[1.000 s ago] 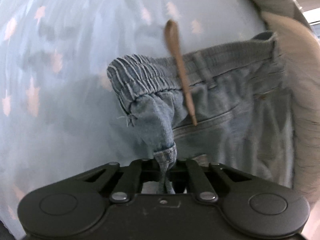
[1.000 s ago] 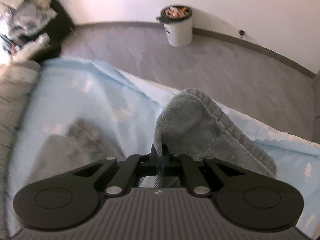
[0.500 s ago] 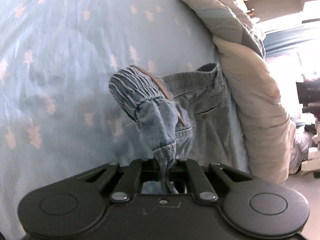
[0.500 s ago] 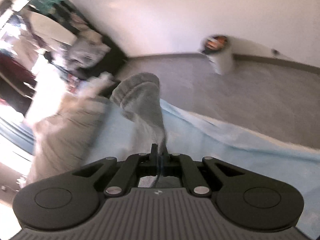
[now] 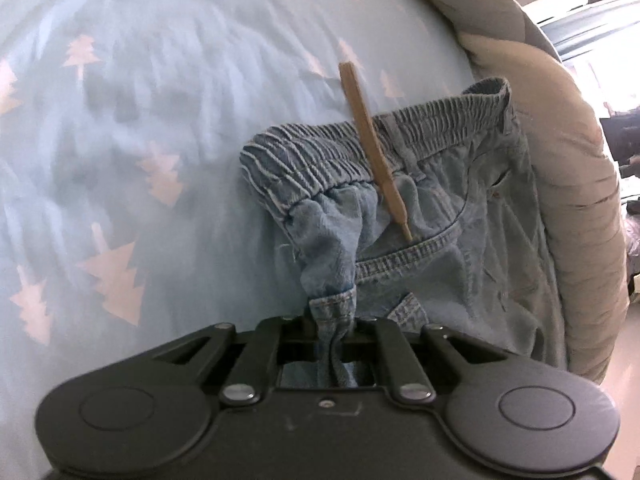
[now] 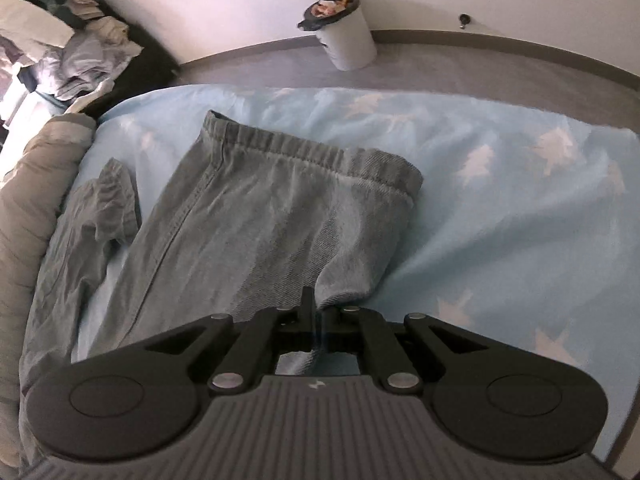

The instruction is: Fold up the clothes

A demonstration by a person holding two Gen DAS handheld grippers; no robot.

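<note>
jeans leg (image 6: 280, 216) now down flat on bedsheet (image 6: 500, 200), seemingly

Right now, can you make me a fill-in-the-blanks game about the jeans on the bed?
1. The jeans lie on a light blue sheet printed with little white ____.
2. Both the left gripper and the right gripper are ____ on denim.
3. A tan drawstring lies across the jeans' stretchy ____.
4. On the floor by the wall stands a white ____.

Missing words: trees; shut; waistband; bin
</note>
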